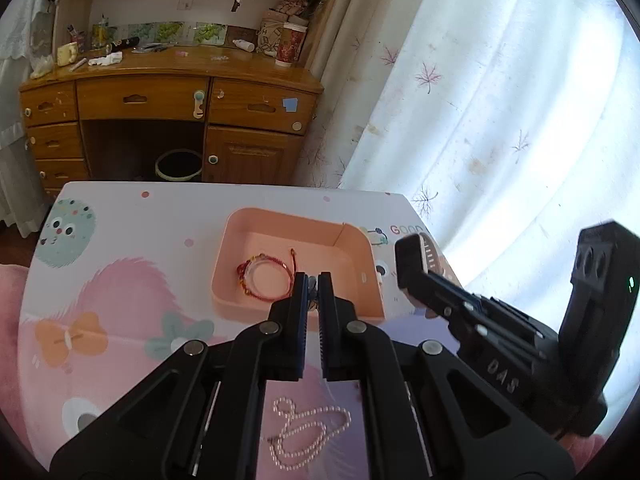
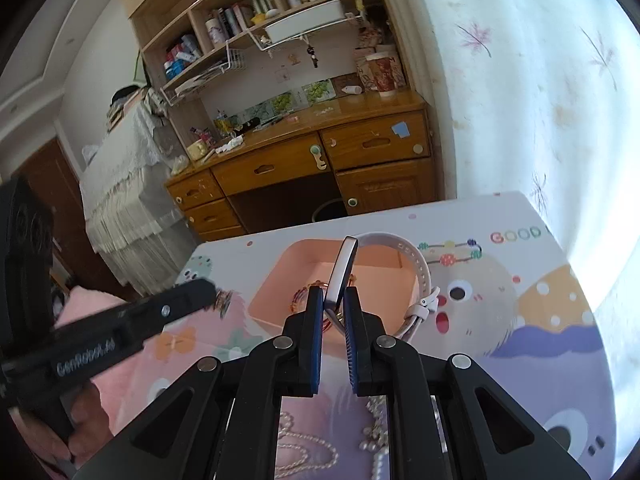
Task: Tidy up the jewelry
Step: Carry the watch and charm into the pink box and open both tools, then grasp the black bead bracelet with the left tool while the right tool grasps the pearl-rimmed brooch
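A pink tray [image 1: 362,256] sits on the cartoon-print table and holds a red beaded bracelet [image 1: 266,276]. My left gripper [image 1: 314,286] is shut on a small grey-and-gold piece of jewelry [image 1: 312,283] above the tray's near edge; the piece also shows at its tip in the right wrist view [image 2: 222,301]. My right gripper [image 2: 333,304] is shut on a white-strapped watch [image 2: 345,268] and holds it over the tray [image 2: 276,276]; the strap [image 2: 416,264] loops to the right. The right gripper shows in the left wrist view [image 1: 416,260] beside the tray.
A pearl necklace [image 1: 308,432] lies on the table below my left gripper, and more pearl pieces [image 2: 372,436] lie below my right gripper. A wooden desk [image 1: 168,96] with drawers stands beyond the table. White curtains [image 1: 500,100] hang to the right.
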